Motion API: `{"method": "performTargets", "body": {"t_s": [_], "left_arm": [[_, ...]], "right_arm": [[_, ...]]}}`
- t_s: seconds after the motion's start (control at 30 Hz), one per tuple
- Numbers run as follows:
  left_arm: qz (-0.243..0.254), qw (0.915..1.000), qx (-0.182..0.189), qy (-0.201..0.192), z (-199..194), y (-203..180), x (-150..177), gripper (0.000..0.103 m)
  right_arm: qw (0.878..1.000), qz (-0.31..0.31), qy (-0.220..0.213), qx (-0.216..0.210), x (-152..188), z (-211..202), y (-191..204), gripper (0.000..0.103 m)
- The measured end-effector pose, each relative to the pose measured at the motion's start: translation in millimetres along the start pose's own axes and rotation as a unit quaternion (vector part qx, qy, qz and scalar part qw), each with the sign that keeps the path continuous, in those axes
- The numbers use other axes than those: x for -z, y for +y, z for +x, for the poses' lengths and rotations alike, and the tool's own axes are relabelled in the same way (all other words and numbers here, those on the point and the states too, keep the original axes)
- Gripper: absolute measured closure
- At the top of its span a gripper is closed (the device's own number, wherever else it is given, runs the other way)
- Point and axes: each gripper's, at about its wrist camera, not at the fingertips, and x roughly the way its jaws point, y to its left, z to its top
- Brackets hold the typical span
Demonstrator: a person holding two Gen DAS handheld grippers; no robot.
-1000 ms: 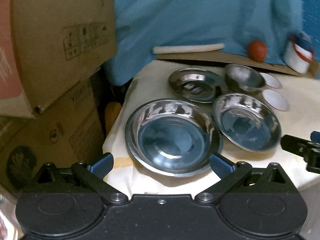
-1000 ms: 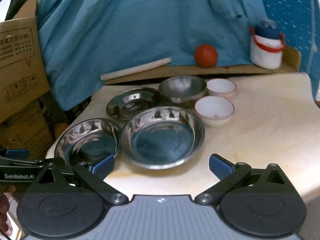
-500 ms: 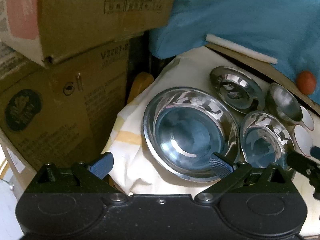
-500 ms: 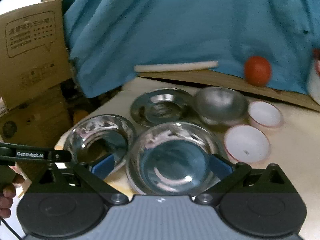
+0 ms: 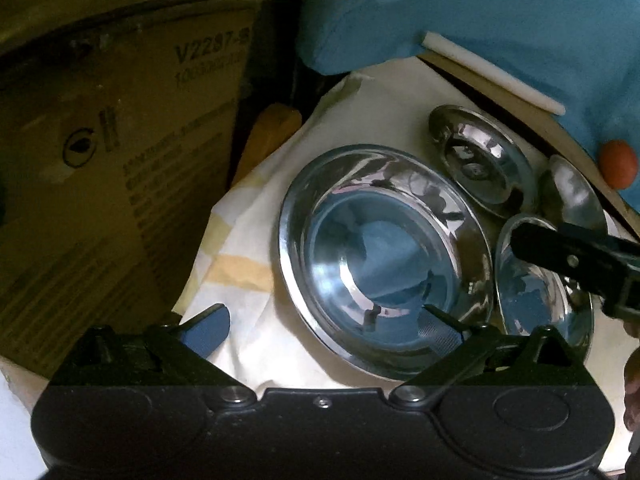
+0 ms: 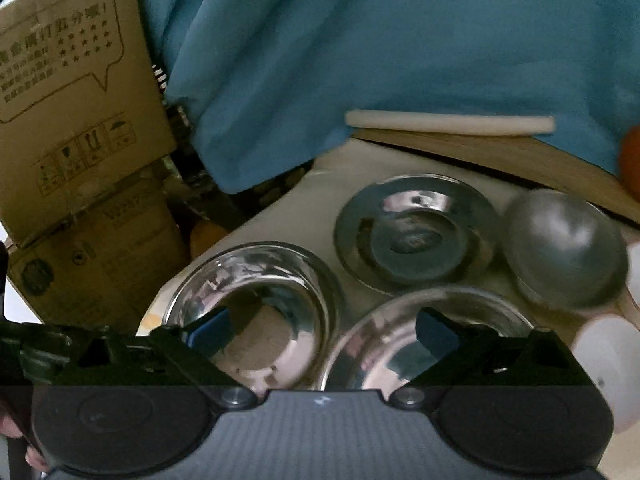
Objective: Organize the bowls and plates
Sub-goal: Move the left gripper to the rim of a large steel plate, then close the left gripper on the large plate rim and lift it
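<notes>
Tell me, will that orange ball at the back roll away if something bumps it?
Probably. The orange ball looks round and smooth, so a nudge would likely set it rolling. It sits by the blue cloth on a cardboard flap, which might stop it going backward. It could roll toward the steel bowls instead. Whether it is light, I cannot tell.

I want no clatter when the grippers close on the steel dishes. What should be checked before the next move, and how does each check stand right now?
1. Left gripper open: ok.
2. Large steel plate rim between its pads: ok, one pad over the dish, one outside.
3. Right gripper open: ok.
4. Second steel plate empty: ok.
5. Right gripper centred on one rim: cannot tell; blurred.
6. Steel bowl clear of both grippers: ok.
</notes>
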Motion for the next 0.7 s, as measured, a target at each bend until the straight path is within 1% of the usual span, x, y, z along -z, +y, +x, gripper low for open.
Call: {"method": "performTargets", "body": {"t_s": [0.1, 0.13, 0.17, 0.23, 0.3, 0.4, 0.47, 0.7], "left_arm": [[0.001, 1.0000, 0.001, -0.005, 1, 3, -3, 0.006], [0.001, 1.0000, 0.001, -0.008, 1, 3, -4, 0.007], [0.000, 0.9999, 0.001, -0.011, -1, 4, -4, 0.010], [-0.002, 0.9999, -0.001, -0.015, -4, 4, -5, 0.013], [-0.004, 0.9998, -0.007, -0.017, -6, 3, -4, 0.019], [-0.011, 0.9996, -0.016, -0.022, -11, 3, -3, 0.028], [-0.015, 0.9994, -0.021, -0.024, -14, 2, -3, 0.030], [-0.036, 0.9985, -0.027, -0.029, -15, 0, -3, 0.038]], "right_arm": [[1.000, -0.016, 0.008, -0.007, -9, 10, 5, 0.008], [1.000, -0.022, 0.012, -0.008, -11, 14, 7, 0.011], [0.999, -0.024, 0.019, -0.009, -14, 19, 8, 0.014], [0.999, -0.027, 0.035, -0.011, -17, 27, 9, 0.018], [0.998, -0.031, 0.049, -0.012, -18, 34, 9, 0.020], [0.997, -0.037, 0.068, -0.017, -20, 43, 7, 0.025], [0.995, -0.043, 0.082, -0.022, -22, 47, 6, 0.029], [0.991, -0.063, 0.114, -0.038, -30, 63, 3, 0.031]]}}
